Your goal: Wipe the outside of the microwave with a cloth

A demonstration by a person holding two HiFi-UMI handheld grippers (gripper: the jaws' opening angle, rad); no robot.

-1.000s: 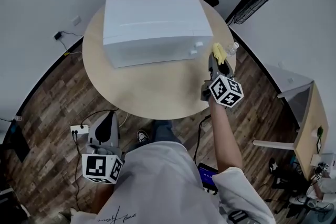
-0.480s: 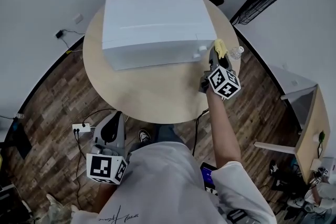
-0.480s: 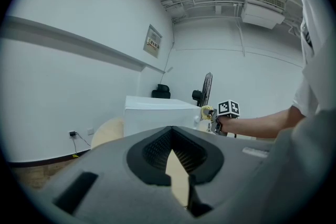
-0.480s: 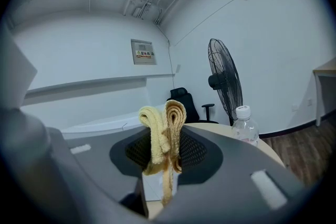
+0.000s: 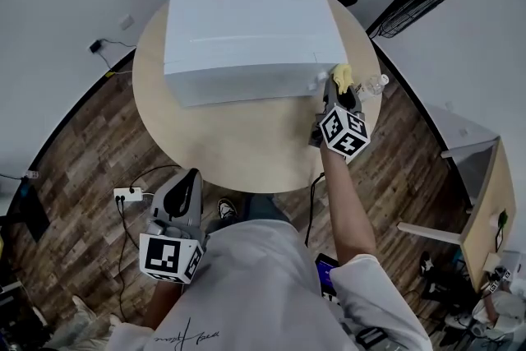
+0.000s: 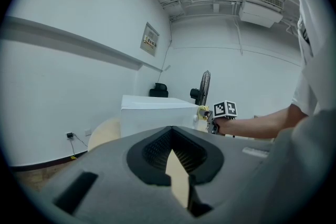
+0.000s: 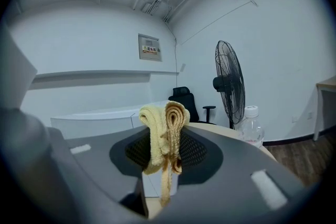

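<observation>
Right claw [image 7: 160,173] on one yellow cloth [image 7: 163,126]

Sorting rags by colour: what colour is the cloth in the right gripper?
Yellow cloth; best in right gripper view.

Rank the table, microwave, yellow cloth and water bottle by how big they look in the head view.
1. table, largest
2. microwave, covering much of the tabletop
3. yellow cloth and water bottle: both tiny and alike in size, so they are not ranked against each other
</observation>
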